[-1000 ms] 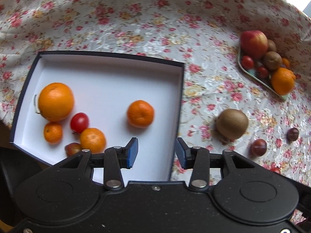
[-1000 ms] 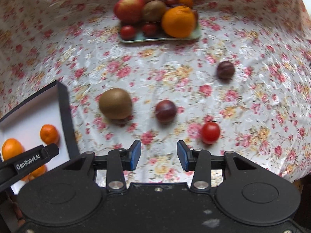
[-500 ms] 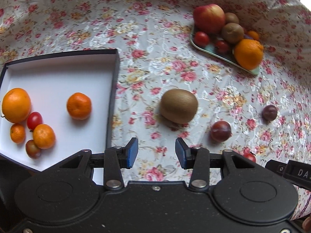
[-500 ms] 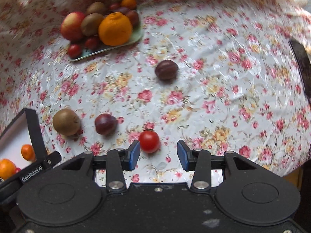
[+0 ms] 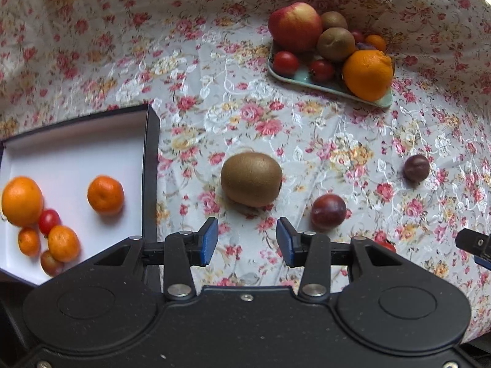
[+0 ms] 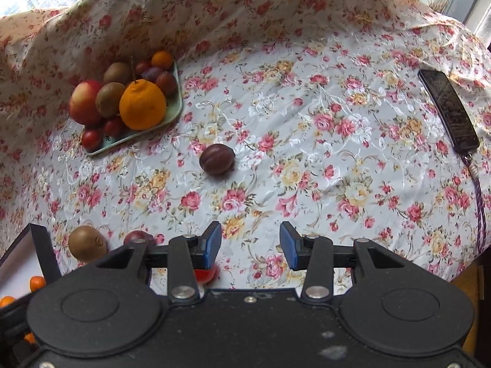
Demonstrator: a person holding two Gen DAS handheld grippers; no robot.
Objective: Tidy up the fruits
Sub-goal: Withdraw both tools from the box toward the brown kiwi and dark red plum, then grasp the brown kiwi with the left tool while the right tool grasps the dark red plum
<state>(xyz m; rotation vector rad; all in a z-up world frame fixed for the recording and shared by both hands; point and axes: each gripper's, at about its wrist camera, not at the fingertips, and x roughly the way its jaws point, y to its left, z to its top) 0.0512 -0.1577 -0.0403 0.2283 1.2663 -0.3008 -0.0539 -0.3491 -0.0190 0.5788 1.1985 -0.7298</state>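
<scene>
Fruits are split three ways at this moment: some lie in the white-lined box [image 5: 73, 156] at the left, a heap sits on the pale green tray [image 5: 307, 81] at the far side, and a few lie loose on the floral-clothed surface [image 5: 322, 141]. The loose ones are a kiwi [image 5: 251, 179], a dark plum [image 5: 328, 211] just beside it, a second plum [image 5: 416, 168] well apart to the right, and a red tomato [image 6: 206, 274] mostly hidden under the right tool.

The step in hand looks like picking up loose fruit to go into the box. The left hand-held gripper [image 5: 247, 242] has its jaws spread wide and empty, aimed straight at the kiwi, which sits just ahead of the blue pads [image 5: 210, 240] and apart from them. Its next move would seem to call for an advance forward and down until the pads flank the kiwi's middle, then a gentle close; the kiwi is nearly as broad as the gap, so centring matters.

The right hand-held gripper [image 6: 251, 242] is likewise wide open and holds nothing. It points across bare cloth toward the far plum, with the tomato tucked below its left finger rather than between the pads. Whether it will take the tomato or that plum cannot be told. A phone [image 6: 448, 110] with its cable lies at the right edge, clear of the work.
</scene>
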